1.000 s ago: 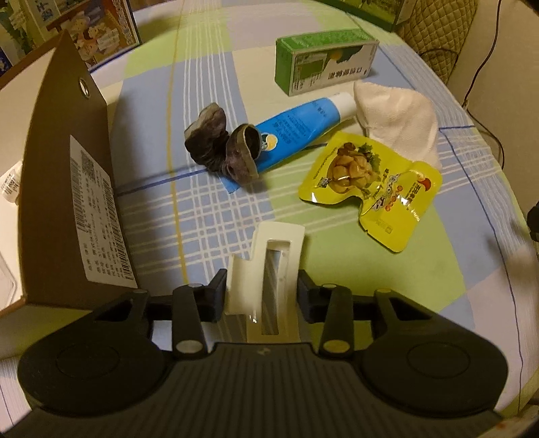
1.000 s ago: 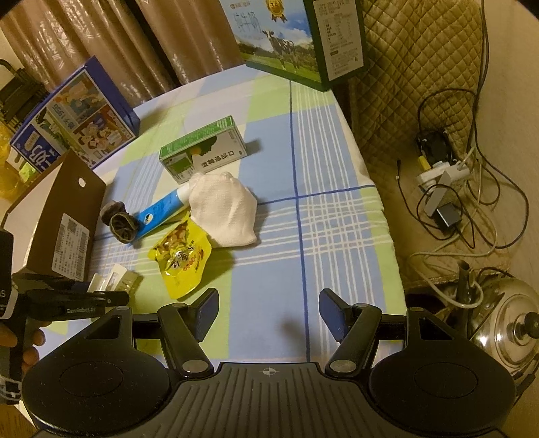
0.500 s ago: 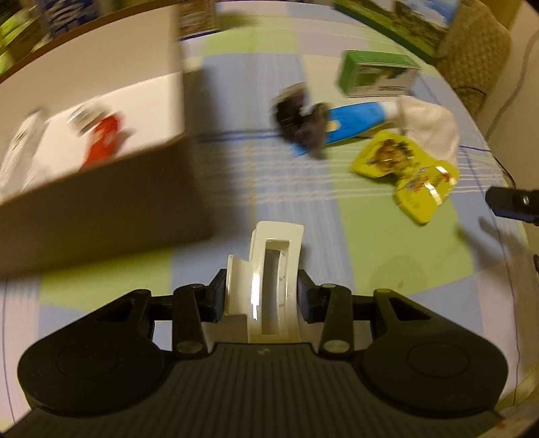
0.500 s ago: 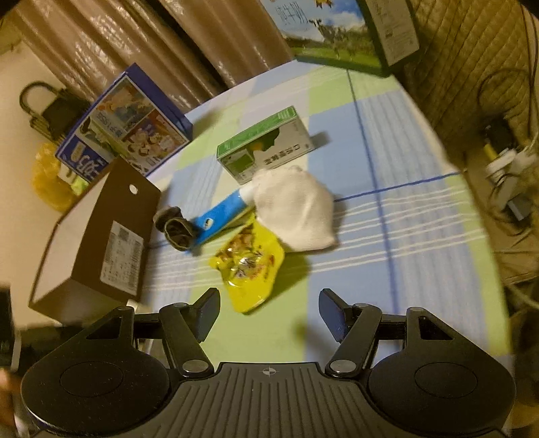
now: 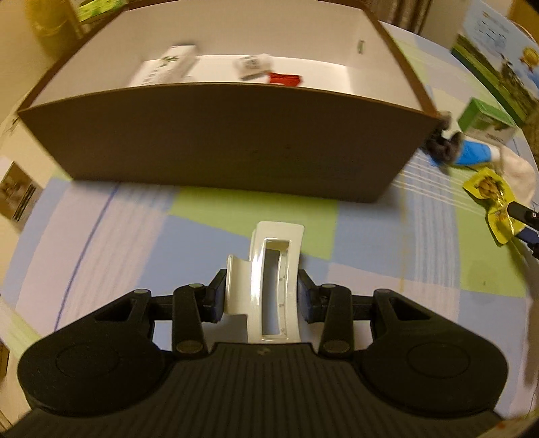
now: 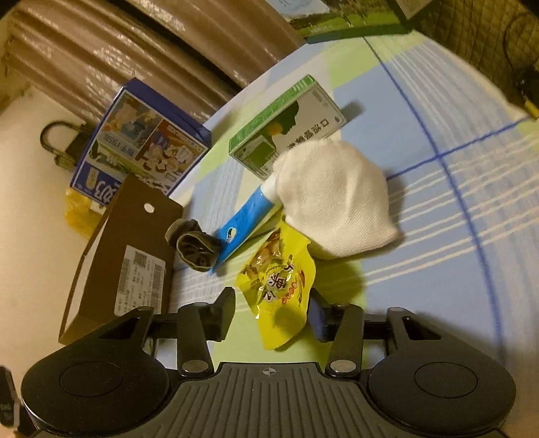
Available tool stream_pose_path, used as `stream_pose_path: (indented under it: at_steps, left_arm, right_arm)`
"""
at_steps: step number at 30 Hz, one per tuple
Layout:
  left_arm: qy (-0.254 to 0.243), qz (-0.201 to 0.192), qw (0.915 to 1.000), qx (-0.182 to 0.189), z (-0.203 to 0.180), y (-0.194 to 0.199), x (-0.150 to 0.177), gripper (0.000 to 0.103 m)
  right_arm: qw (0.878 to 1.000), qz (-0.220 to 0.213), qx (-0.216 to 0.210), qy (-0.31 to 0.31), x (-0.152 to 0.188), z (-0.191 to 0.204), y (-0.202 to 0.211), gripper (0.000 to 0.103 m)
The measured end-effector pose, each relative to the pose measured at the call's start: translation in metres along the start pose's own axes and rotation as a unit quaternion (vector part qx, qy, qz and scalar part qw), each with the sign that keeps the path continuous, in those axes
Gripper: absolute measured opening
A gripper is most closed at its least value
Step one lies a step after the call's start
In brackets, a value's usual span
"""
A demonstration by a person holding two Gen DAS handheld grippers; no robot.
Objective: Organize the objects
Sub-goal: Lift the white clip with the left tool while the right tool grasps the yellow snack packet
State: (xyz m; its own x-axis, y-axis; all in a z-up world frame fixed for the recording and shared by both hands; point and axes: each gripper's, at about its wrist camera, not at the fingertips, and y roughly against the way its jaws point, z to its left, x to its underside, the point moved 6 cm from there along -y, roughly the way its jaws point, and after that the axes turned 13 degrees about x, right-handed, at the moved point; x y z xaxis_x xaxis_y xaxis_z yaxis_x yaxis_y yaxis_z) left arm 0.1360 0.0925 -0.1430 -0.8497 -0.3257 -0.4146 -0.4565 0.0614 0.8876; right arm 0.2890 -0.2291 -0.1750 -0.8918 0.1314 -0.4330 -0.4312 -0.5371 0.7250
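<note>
My left gripper point(image 5: 261, 293) is shut on a white hair claw clip point(image 5: 267, 279), held above the checked tablecloth in front of the brown cardboard box point(image 5: 229, 141). Inside the box lie a white carton point(image 5: 165, 65), a small packet point(image 5: 252, 65) and a red item point(image 5: 284, 79). My right gripper point(image 6: 273, 311) is open, its fingers on either side of the yellow snack pouch point(image 6: 279, 286) on the table. Beyond the pouch lie a white cloth point(image 6: 333, 198), a blue tube point(image 6: 246, 222), a dark scrunchie point(image 6: 195, 249) and a green box point(image 6: 286, 124).
A blue picture box point(image 6: 138, 145) stands behind the brown box point(image 6: 124, 252) at the table's far edge. A large green carton point(image 6: 340, 20) stands at the back. Curtains point(image 6: 134, 43) hang behind the table. The right-hand table edge drops off to a quilted surface point(image 6: 488, 37).
My left gripper swung left with the clip, so the brown box now faces it with its open top in view. My right gripper moved down and forward until its fingers straddle the yellow pouch.
</note>
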Motion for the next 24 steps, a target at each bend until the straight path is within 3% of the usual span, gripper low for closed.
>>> stream_pose_path:
  at_steps: [6, 8, 12, 24]
  left_arm:
    - [0.019, -0.008, 0.9998, -0.007, 0.014, 0.008, 0.005, 0.036]
    - [0.023, -0.008, 0.9996, -0.009, 0.018, 0.009, 0.008, 0.036]
    - [0.030, -0.011, 0.9994, -0.011, 0.027, 0.013, 0.011, 0.036]
    - [0.030, -0.024, 0.9992, -0.005, 0.048, 0.029, 0.006, 0.036]
  right_arm:
    - [0.999, -0.018, -0.006, -0.037, -0.003, 0.005, -0.011, 0.037]
    - [1.000, -0.015, 0.013, -0.014, -0.004, 0.011, -0.015, 0.018]
    - [0.999, -0.011, 0.033, 0.008, -0.001, 0.017, -0.016, 0.018]
    - [1.000, 0.006, 0.010, -0.003, 0.018, 0.032, 0.018, 0.011]
